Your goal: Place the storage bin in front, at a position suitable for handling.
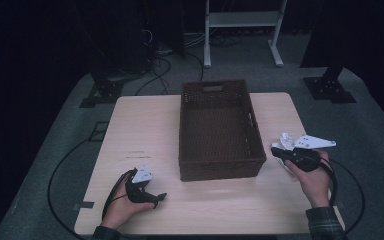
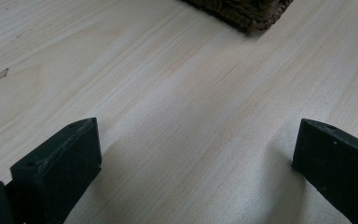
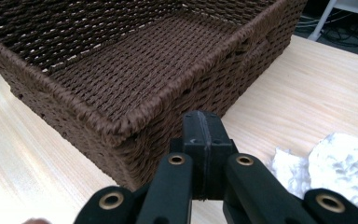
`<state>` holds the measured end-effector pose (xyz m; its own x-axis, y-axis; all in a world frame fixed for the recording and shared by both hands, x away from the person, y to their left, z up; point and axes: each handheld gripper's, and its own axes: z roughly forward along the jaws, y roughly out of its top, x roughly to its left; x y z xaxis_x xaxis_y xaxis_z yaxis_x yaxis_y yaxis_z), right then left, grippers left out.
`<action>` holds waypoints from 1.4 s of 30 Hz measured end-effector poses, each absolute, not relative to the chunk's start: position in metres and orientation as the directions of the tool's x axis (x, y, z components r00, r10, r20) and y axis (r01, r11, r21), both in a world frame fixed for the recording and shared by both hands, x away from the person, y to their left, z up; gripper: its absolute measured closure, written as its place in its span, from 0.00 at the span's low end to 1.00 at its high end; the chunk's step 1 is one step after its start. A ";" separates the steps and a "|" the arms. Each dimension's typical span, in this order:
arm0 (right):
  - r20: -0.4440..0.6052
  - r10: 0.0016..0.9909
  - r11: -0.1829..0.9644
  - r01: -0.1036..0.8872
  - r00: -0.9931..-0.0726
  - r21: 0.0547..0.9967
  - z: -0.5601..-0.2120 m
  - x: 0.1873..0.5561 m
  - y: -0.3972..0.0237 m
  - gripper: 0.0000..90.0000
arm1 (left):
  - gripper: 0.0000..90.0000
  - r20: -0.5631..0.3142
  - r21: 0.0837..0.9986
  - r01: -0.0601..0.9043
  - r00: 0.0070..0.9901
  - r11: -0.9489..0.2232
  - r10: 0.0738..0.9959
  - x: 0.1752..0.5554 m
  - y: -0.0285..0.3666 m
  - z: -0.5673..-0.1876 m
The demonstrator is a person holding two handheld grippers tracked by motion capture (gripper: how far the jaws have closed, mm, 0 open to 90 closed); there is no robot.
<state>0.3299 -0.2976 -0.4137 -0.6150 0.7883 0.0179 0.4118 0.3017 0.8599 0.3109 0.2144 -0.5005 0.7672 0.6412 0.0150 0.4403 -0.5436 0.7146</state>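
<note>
A dark brown woven basket (image 1: 218,131) stands empty in the middle of the pale wooden table (image 1: 145,125). My right gripper (image 1: 279,152) hovers just off the basket's near right corner. In the right gripper view its jaws (image 3: 203,127) are pressed together with nothing between them, and they point at the basket's rim (image 3: 121,122). A crumpled white paper wad (image 3: 340,163) lies on the table to its right, and it also shows beside the gripper (image 1: 286,138) from above. My left gripper (image 1: 156,198) rests low at the front left, its jaws (image 2: 196,140) wide open over bare wood.
The basket's corner (image 2: 247,11) shows far ahead in the left gripper view. Beyond the table are a grey floor, cables and a white metal frame (image 1: 242,22). Dark stand bases sit at the back left (image 1: 102,92) and back right (image 1: 327,87).
</note>
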 end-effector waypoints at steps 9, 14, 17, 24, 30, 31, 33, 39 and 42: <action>0.030 0.769 0.305 0.406 -0.639 0.861 -0.409 0.338 -0.297 1.00 | 0.00 0.016 0.714 0.442 0.765 -0.543 0.644 0.311 0.214 -0.500; 0.040 0.744 0.315 0.403 -0.667 0.859 -0.410 0.344 -0.292 1.00 | 0.00 0.019 0.712 0.440 0.767 -0.547 0.642 0.311 0.214 -0.500; 0.039 0.731 0.320 0.393 -0.681 0.862 -0.408 0.345 -0.290 1.00 | 0.00 0.020 0.711 0.441 0.766 -0.547 0.642 0.312 0.214 -0.500; 0.040 0.718 0.328 0.388 -0.695 0.861 -0.408 0.345 -0.284 1.00 | 0.00 0.019 0.711 0.442 0.766 -0.547 0.643 0.312 0.214 -0.500; 0.053 0.708 0.321 0.388 -0.704 0.864 -0.407 0.344 -0.282 1.00 | 0.00 0.017 0.714 0.443 0.764 -0.543 0.645 0.311 0.214 -0.500; 0.053 0.708 0.321 0.388 -0.704 0.864 -0.407 0.344 -0.282 1.00 | 0.00 0.017 0.714 0.443 0.764 -0.543 0.645 0.311 0.214 -0.500; 0.057 0.703 0.322 0.388 -0.709 0.863 -0.407 0.343 -0.280 1.00 | 0.00 0.016 0.713 0.443 0.764 -0.543 0.645 0.311 0.214 -0.500; 0.048 0.692 0.338 0.382 -0.721 0.860 -0.405 0.340 -0.273 1.00 | 0.00 0.014 0.714 0.445 0.763 -0.541 0.647 0.311 0.214 -0.500; 0.045 0.680 0.346 0.375 -0.732 0.860 -0.403 0.338 -0.268 1.00 | 0.00 0.014 0.714 0.445 0.763 -0.541 0.647 0.311 0.214 -0.500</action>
<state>0.3384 -0.2677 -0.4035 -0.7322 0.6796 0.0453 0.3746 0.3462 0.8601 0.3113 0.2140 -0.5005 0.7627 0.6466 0.0138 0.4454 -0.5406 0.7137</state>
